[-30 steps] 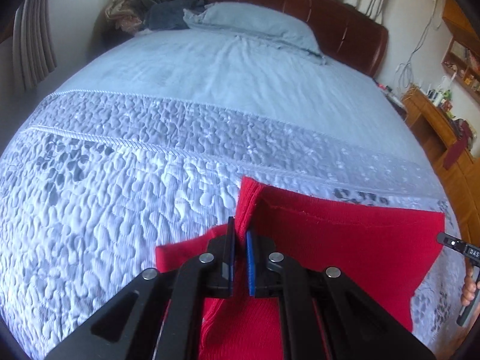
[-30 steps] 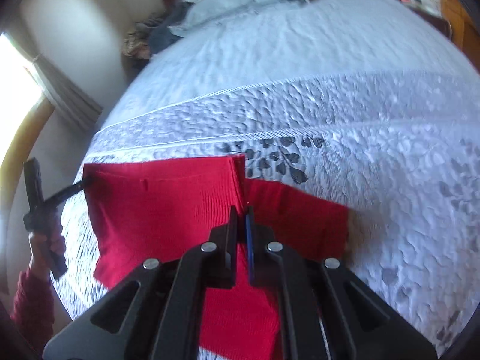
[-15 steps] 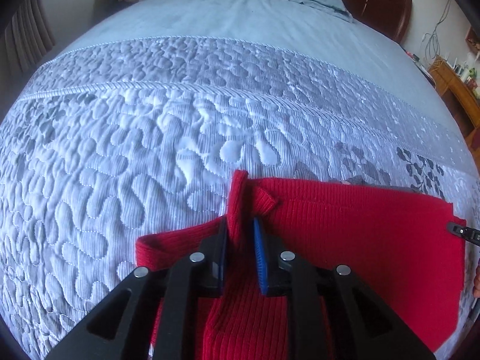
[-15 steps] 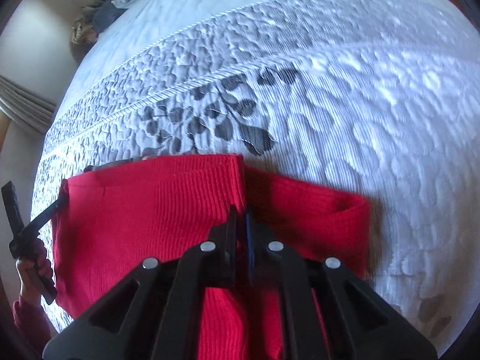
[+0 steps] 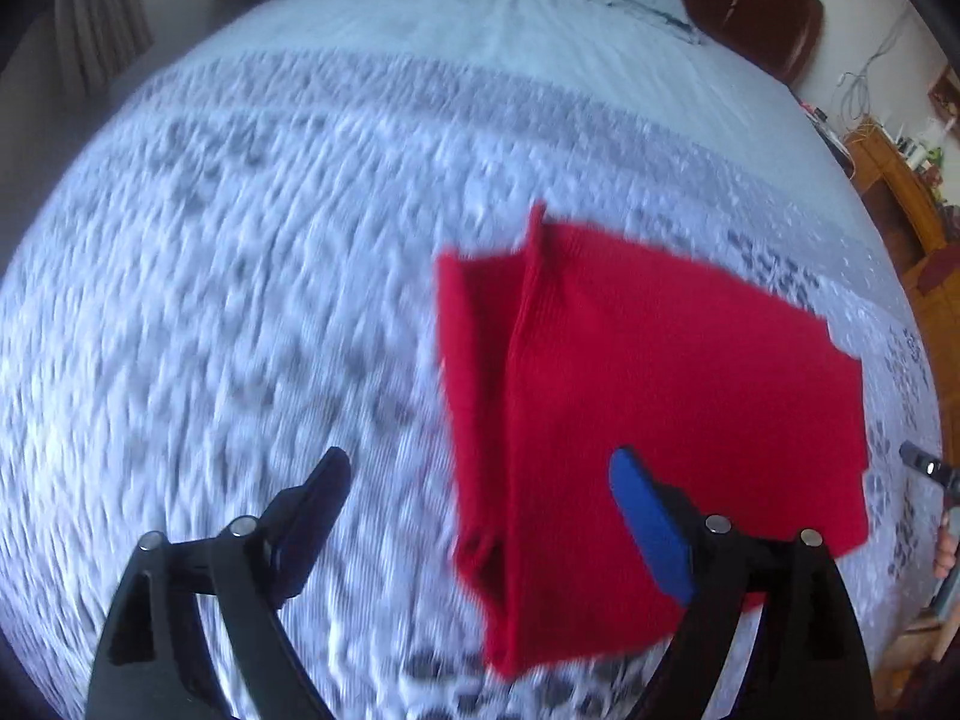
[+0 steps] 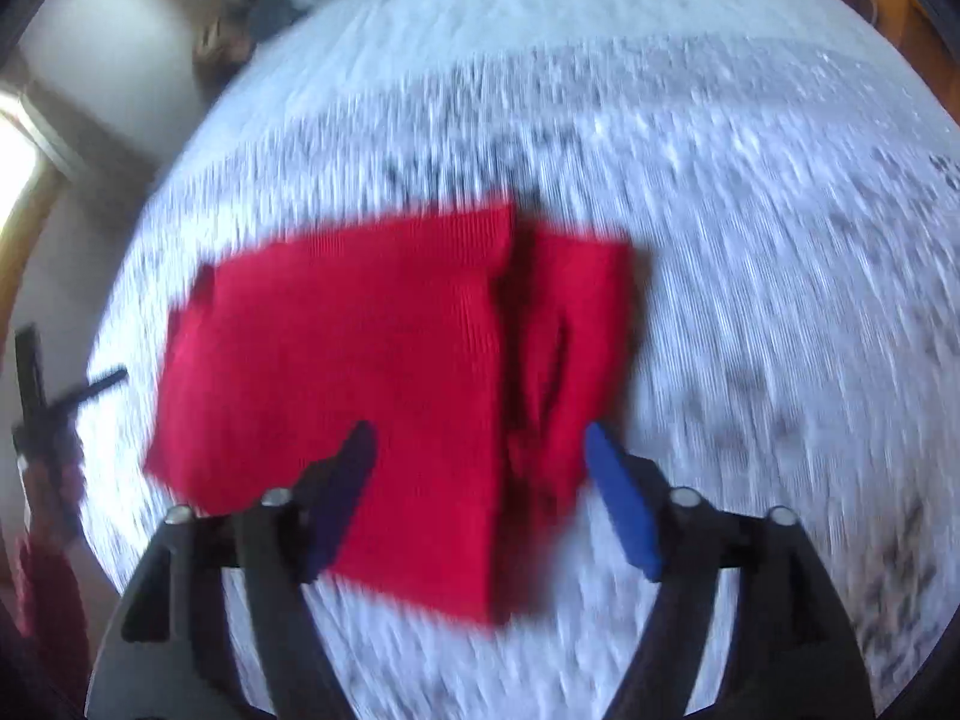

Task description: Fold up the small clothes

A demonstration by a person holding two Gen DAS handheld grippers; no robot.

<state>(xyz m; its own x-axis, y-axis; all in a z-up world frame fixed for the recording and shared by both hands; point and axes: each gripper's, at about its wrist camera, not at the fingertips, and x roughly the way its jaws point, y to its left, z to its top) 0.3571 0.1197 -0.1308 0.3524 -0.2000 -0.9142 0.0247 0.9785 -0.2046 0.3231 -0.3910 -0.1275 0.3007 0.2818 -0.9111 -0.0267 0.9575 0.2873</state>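
A red knit garment (image 5: 648,396) lies folded flat on the quilted bedspread (image 5: 240,300), with a narrow folded strip along its left side in the left wrist view. My left gripper (image 5: 480,468) hangs above its near left edge, jaws opening wide, nothing pressed between the pads. In the right wrist view the same red garment (image 6: 372,360) lies spread with a folded strip on its right. My right gripper (image 6: 480,438) hovers over its near edge, jaws opening, free of the cloth. Both views are motion-blurred.
The pale blue bed (image 5: 480,48) runs back to a pillow and a dark wooden headboard (image 5: 756,6). Wooden furniture (image 5: 900,180) stands at the right. A pile of clothes (image 6: 264,18) lies at the far corner. A hand and red sleeve (image 6: 42,480) show at the left edge.
Both grippers were shut on the red garment's folded edges; they have let go, opened wide and drawn back. The garment now lies flat on the bed.
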